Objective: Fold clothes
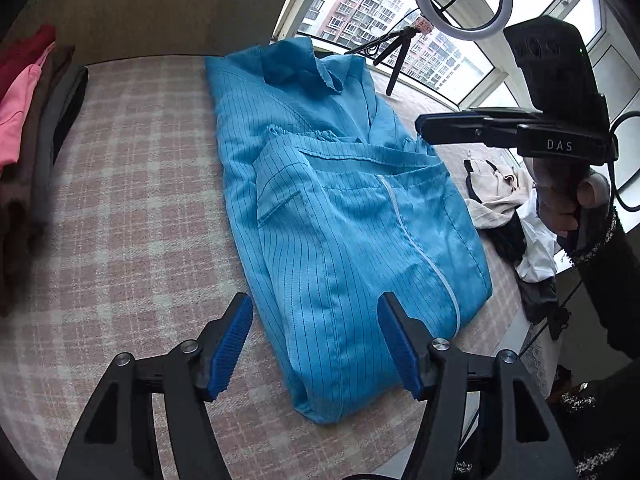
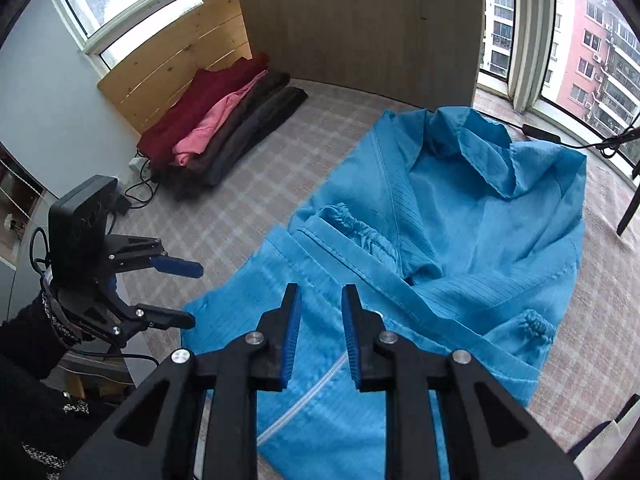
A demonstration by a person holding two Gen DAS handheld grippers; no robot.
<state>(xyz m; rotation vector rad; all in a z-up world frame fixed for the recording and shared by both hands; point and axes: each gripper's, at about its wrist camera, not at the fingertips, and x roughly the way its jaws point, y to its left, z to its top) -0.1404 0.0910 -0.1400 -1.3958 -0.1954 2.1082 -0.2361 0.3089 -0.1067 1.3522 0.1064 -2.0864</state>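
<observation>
Blue pinstriped zip-front garment (image 1: 344,216) lay partly folded on pink checked bedspread (image 1: 132,184); we held left gripper (image 1: 316,344) wide apart, right gripper (image 2: 321,336) slightly parted, both empty, poised above hem.

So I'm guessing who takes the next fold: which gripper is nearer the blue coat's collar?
Right. The right gripper hovers over the coat mid-body, toward the collar. The left gripper sits at the bottom hem, farthest from it.
</observation>
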